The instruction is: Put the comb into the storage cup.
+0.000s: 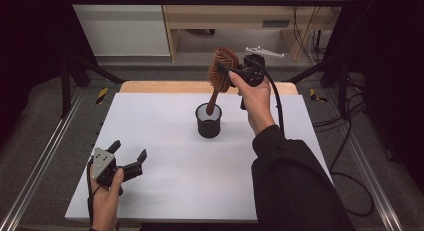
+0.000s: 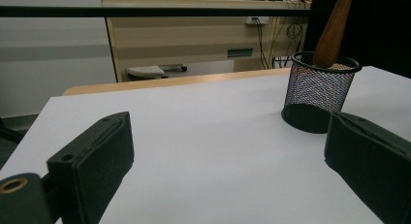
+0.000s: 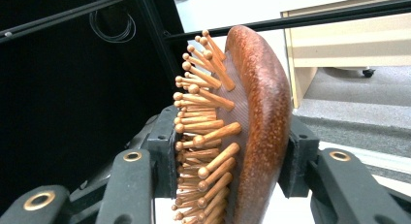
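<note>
Item: wooden hairbrush (image 1: pixel 222 66), oval head with wooden pins, brown handle. Location: your right tongs (image 1: pixel 231 71) pinch its head above the far middle of the bench (image 1: pixel 165 141). In the right gripper view one jaw presses the pin side and the other the smooth rounded back of the hairbrush (image 3: pixel 242 132), so the head sits squarely between them. The brush stands nearly upright, slightly tilted, head up and handle down. The handle end dips into the mouth of the cup; whether it touches the cup's floor you cannot tell.

Item: black mesh cup (image 1: pixel 208 121), round, open at the top, standing upright on the bench a little beyond its centre. In the left gripper view the cup (image 2: pixel 320 93) shows to the right with the handle rising out of it.

Item: your right hand (image 1: pixel 256 98), wrapped round the right gripper, dark sleeve coming in from the lower right.

Item: your left tongs (image 1: pixel 131 158), spread wide with nothing between them, low over the near left part of the bench and well apart from the cup. Your left hand (image 1: pixel 107 191) grips the body from below. The jaws point toward the cup.

Item: bench, white top, wooden edge visible along its far side.
</note>
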`<act>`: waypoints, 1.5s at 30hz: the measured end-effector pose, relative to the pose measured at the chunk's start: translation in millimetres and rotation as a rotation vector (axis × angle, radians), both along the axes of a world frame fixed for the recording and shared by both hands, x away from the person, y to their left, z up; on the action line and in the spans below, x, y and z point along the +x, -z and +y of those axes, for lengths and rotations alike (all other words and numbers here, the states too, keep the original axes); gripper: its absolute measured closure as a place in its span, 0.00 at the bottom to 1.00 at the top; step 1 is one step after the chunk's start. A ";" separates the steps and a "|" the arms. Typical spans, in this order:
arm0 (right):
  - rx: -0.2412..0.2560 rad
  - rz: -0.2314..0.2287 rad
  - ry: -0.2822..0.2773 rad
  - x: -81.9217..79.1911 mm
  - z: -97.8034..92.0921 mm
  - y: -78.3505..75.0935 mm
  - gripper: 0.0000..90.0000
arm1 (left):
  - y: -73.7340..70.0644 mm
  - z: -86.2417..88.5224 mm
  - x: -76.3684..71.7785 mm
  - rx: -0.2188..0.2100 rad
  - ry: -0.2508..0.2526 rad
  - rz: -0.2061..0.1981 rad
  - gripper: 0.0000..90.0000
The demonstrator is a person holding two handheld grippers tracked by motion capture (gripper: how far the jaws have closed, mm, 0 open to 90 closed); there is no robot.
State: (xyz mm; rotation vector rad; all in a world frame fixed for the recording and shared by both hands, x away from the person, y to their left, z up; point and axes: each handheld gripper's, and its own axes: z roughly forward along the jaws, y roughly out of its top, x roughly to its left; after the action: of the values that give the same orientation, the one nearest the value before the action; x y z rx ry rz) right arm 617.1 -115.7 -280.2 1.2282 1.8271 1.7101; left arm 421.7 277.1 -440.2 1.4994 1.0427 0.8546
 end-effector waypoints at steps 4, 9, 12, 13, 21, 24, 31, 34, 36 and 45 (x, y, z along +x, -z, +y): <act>-0.006 0.008 0.002 1.5 0.8 3.3 0.58 | -0.1 0.2 0.0 -0.002 0.001 0.001 0.04; -0.007 0.013 0.001 3.1 1.5 7.5 0.58 | 0.0 -0.1 0.0 -0.003 0.005 0.003 0.04; -0.012 0.018 -0.002 4.6 1.8 10.6 0.58 | 0.1 -1.3 0.1 -0.002 0.008 0.001 0.04; -0.014 0.019 -0.001 5.0 2.0 11.5 0.58 | 0.1 -1.4 0.1 -0.001 0.008 0.001 0.04; -0.011 0.027 0.002 5.6 2.8 17.8 0.58 | 0.2 -1.2 0.2 0.000 0.007 0.001 0.04; -0.019 0.029 -0.001 6.1 4.2 20.4 0.58 | 0.2 -1.3 0.1 0.001 0.007 0.000 0.04; -0.021 0.038 -0.005 7.6 4.7 26.6 0.58 | 0.3 -1.3 0.2 -0.003 0.008 0.002 0.04; -0.019 0.044 -0.006 7.9 5.5 29.1 0.58 | 0.2 -0.9 0.2 -0.004 0.009 0.003 0.04; -0.022 0.043 -0.005 8.3 6.2 30.5 0.58 | 0.3 -0.8 0.2 -0.004 0.008 0.002 0.04; -0.017 0.048 -0.009 8.7 7.1 34.6 0.58 | 0.5 -1.2 0.3 -0.004 0.010 0.004 0.04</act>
State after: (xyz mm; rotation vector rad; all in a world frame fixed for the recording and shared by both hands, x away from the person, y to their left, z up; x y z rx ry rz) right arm 625.8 -108.6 -314.7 1.2663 1.8735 1.6801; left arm 422.0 275.9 -440.7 1.5026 1.0377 0.8426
